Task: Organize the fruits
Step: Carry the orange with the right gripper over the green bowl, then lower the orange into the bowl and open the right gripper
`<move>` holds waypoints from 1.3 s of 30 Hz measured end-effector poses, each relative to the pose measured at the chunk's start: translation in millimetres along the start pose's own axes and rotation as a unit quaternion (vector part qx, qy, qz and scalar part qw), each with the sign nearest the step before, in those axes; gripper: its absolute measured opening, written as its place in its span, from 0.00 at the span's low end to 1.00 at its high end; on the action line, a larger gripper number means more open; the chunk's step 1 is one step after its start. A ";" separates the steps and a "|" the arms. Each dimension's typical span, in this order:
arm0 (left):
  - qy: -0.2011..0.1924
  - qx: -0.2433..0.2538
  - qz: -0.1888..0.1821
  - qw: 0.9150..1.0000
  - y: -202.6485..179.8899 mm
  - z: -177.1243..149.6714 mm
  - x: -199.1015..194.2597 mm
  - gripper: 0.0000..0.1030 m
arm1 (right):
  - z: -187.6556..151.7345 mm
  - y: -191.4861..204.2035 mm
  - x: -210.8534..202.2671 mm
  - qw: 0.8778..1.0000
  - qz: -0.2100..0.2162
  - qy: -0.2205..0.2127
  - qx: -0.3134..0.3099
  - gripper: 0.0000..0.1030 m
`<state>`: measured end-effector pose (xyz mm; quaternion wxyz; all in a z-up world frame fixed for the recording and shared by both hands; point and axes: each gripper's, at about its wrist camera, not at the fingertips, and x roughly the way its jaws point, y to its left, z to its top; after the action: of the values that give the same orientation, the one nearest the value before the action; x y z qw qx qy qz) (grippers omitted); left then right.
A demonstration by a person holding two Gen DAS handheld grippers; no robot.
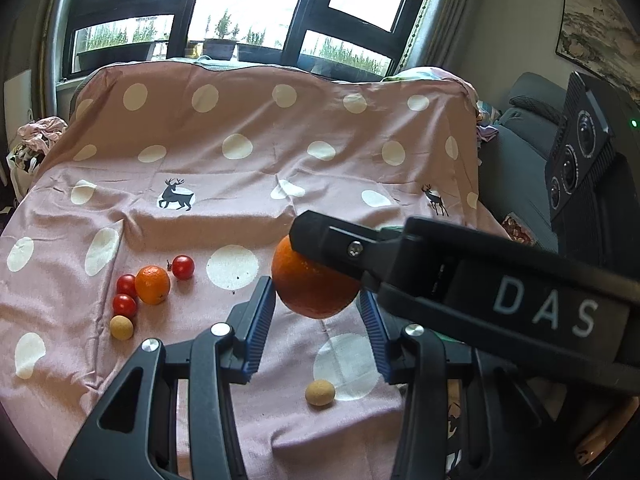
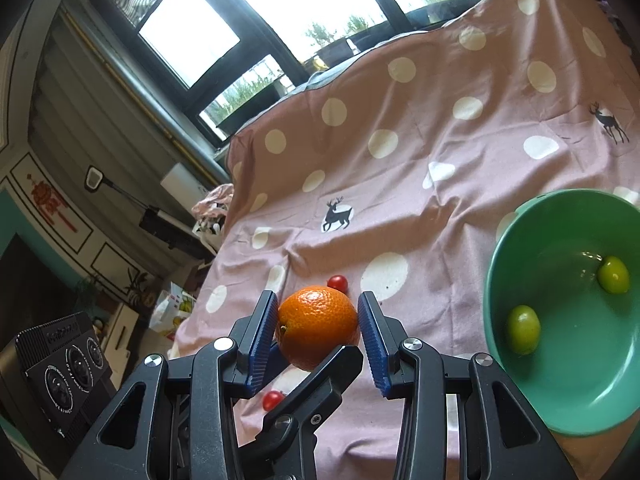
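A large orange (image 1: pixel 316 292) (image 2: pixel 318 326) hangs above the pink dotted cloth (image 1: pixel 240 200), held by both grippers at once. My left gripper (image 1: pixel 316 294) presses it between its blue pad tips. My right gripper (image 2: pixel 318 308) clamps its sides, and one of its black fingers (image 1: pixel 332 240) crosses over the fruit's top. A left finger (image 2: pixel 328 380) shows under the orange. On the cloth lie a smaller orange (image 1: pixel 152 285), three cherry tomatoes (image 1: pixel 183 267) and two tan round fruits (image 1: pixel 121 327). A green bowl (image 2: pixel 568 380) at the right holds two green fruits (image 2: pixel 523 330).
A black box with round lenses (image 1: pixel 576 152) (image 2: pixel 68 364) is mounted beside each gripper. A grey sofa (image 1: pixel 528 132) stands past the cloth's right edge, windows behind it. The cloth rises steeply toward the back. Clutter and bags (image 2: pixel 176 312) sit left of the cloth.
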<state>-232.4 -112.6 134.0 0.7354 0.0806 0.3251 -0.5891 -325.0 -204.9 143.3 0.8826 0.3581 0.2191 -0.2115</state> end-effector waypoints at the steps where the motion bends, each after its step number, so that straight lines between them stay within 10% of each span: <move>1: 0.001 0.002 -0.001 1.000 -2.8 0.9 1.3 0.43 | 0.8 -2.4 -1.7 1.000 0.000 -0.003 0.003 0.42; 39: 0.107 0.080 -0.102 0.986 -98.1 -3.6 101.8 0.43 | 7.7 -128.9 -50.5 0.983 -0.097 -0.045 0.151 0.43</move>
<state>-314.2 -222.4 98.8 0.6234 0.1684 0.3606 -0.6730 -432.7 -283.8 106.0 0.8026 0.4543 0.1784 -0.3429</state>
